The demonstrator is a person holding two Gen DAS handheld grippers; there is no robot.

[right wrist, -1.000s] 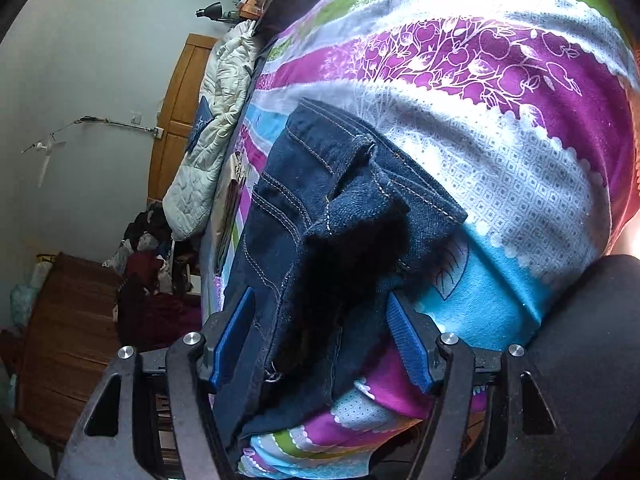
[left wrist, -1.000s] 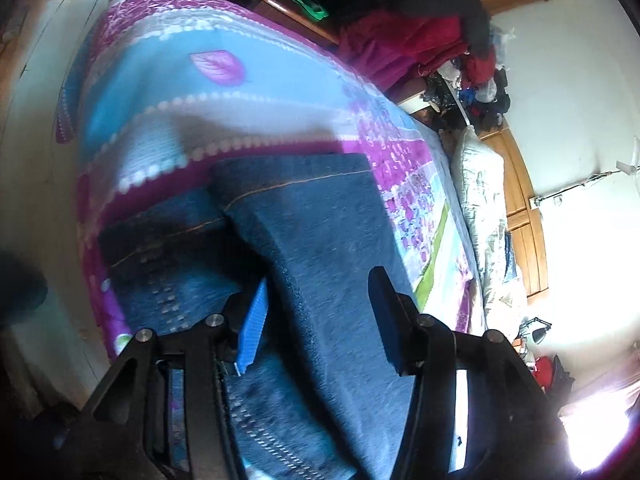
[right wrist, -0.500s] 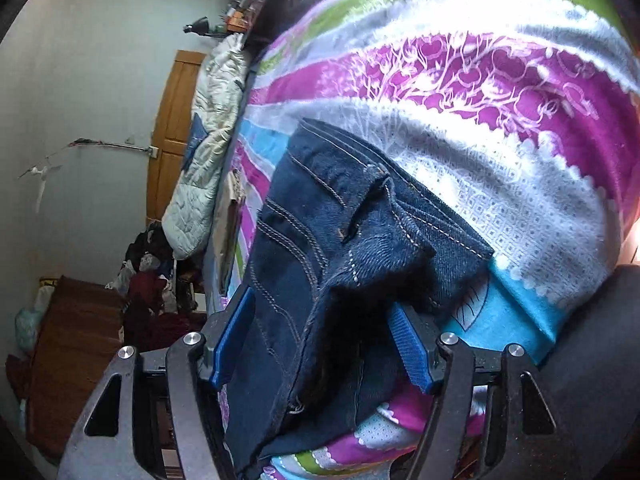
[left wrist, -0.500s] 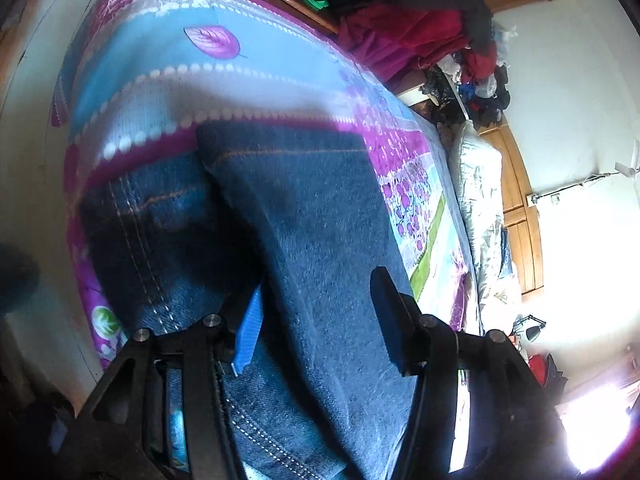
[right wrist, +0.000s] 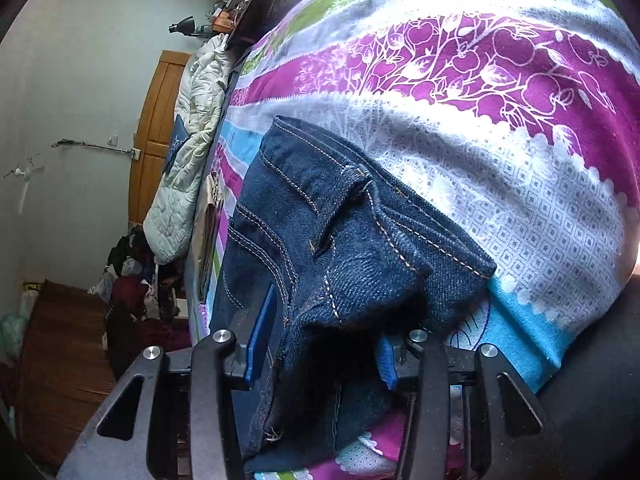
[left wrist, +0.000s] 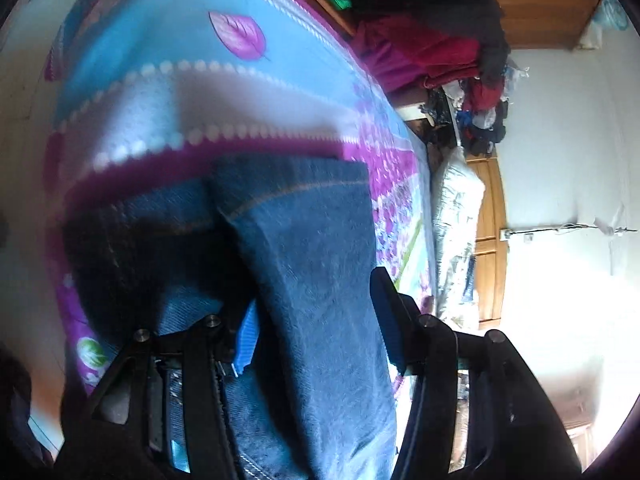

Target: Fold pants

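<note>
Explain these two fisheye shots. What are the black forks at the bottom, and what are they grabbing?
No robot arm here: a person holds a two-finger gripper in each hand, and each gripper carries a fisheye camera that looks forward along its fingers. The black forks are those fingers, with blue pads.

The left wrist view shows the left gripper with a raised fold of the jeans' leg between its spread fingers. The right wrist view shows the right gripper around the waistband end of the same jeans, with a belt loop in view.

The jeans lie on a striped bedsheet. Whether either gripper actually pinches the denim is unclear.
</note>
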